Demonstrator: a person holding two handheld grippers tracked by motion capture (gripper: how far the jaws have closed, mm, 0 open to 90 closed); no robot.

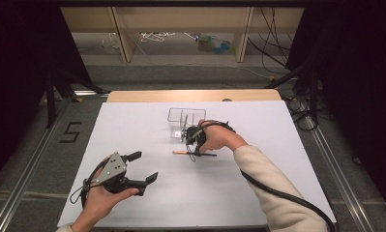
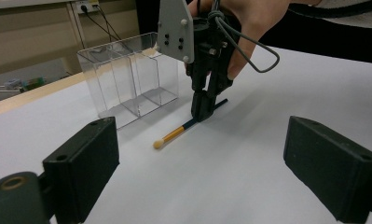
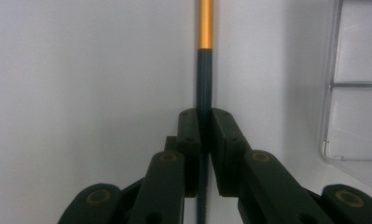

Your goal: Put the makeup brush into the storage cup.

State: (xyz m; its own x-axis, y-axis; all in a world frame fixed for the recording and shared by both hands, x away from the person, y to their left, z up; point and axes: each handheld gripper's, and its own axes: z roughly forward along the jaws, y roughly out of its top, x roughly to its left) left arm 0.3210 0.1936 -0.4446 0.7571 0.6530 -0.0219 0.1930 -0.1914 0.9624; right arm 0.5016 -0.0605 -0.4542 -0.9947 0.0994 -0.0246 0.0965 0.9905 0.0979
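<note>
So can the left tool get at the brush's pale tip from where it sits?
Probably yes. The left tool is open, and bare white table lies between it and the brush. The right tool, shut on the dark handle, and the clear organizer both stand off the tip.

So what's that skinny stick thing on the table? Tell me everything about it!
It looks like a small makeup brush: a thin dark handle, a shiny gold band, and a pale rounded tip. It lies flat on the white table, just in front of the clear plastic box. The right gripper has its black jaws pinched shut on the dark handle.
</note>
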